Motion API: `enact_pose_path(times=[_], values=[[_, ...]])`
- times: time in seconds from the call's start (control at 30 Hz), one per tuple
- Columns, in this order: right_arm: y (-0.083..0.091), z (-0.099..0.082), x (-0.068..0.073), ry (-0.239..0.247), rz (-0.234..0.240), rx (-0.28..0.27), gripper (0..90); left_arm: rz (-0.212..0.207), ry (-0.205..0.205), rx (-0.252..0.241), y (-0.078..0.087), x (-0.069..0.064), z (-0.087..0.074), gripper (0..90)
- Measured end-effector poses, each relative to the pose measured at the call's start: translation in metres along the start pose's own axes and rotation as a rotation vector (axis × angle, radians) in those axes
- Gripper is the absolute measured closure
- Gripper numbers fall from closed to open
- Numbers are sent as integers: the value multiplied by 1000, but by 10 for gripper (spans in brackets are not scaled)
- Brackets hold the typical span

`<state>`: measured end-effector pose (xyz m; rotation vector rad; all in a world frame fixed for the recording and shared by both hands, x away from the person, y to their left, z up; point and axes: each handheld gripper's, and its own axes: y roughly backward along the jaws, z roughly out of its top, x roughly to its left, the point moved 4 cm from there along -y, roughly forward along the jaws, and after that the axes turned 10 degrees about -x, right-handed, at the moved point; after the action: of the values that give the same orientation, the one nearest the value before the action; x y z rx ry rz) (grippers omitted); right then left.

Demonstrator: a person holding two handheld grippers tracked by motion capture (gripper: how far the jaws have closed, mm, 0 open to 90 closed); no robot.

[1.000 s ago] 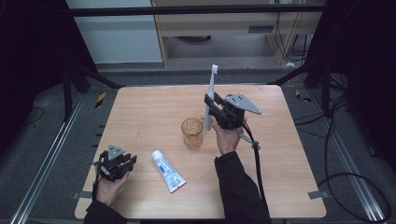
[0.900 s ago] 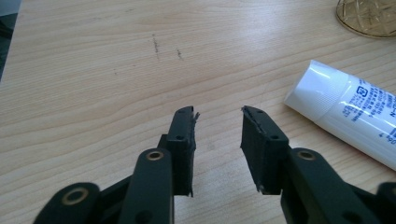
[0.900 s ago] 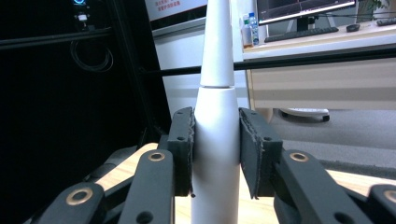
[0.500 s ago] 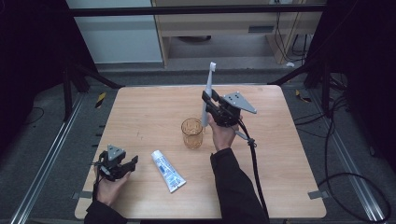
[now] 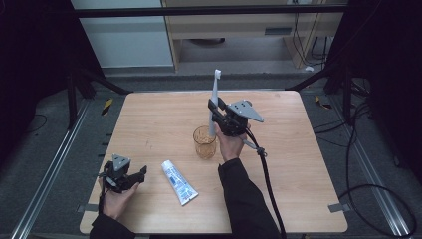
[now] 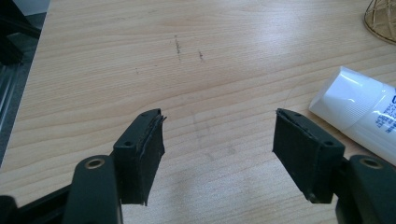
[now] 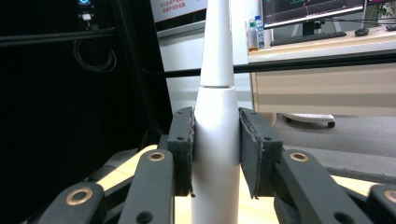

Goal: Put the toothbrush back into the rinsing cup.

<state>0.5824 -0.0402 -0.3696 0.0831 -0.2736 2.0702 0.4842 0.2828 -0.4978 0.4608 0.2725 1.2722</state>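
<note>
- Pale wood table [image 5: 149,114]: bears every item listed here.
- Right gripper [image 5: 215,110]: jaws clamped on a white electric toothbrush [image 5: 214,99], upright, its lower end just above or inside the cup; which, I cannot tell.
- Left gripper [image 5: 130,175]: jaws just opened wide, nothing between them, near the table's front left.
- White toothpaste tube [image 5: 179,182]: lying flat just right of the left gripper.
- Amber glass cup [image 5: 204,142]: mid-table, upright.
</note>
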Motion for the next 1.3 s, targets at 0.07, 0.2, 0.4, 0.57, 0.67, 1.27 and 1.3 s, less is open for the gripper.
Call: enact_pose_path(times=[0.07, 0.2, 0.4, 0.57, 0.67, 1.27, 1.3], values=[[-1, -2, 1, 3, 2, 5, 676, 1, 1, -1, 0, 0, 0, 326], [-1, -9, 2, -5, 5, 13, 676, 2, 2, -1, 0, 0, 0, 311], [-2, -21, 3, -10, 14, 34, 676, 4, 1, 0, -1, 0, 0, 301], [-2, -31, 4, -17, 20, 54, 676, 5, -3, 3, -1, 0, -1, 297], [-1, -36, 5, -17, 22, 64, 676, 7, -4, 4, -1, 0, -1, 296], [4, -64, 6, 1, 22, 123, 675, 10, -13, 5, -1, -1, -1, 290], [5, -64, 6, 3, 23, 129, 675, 11, -12, 5, -1, -1, -1, 290]])
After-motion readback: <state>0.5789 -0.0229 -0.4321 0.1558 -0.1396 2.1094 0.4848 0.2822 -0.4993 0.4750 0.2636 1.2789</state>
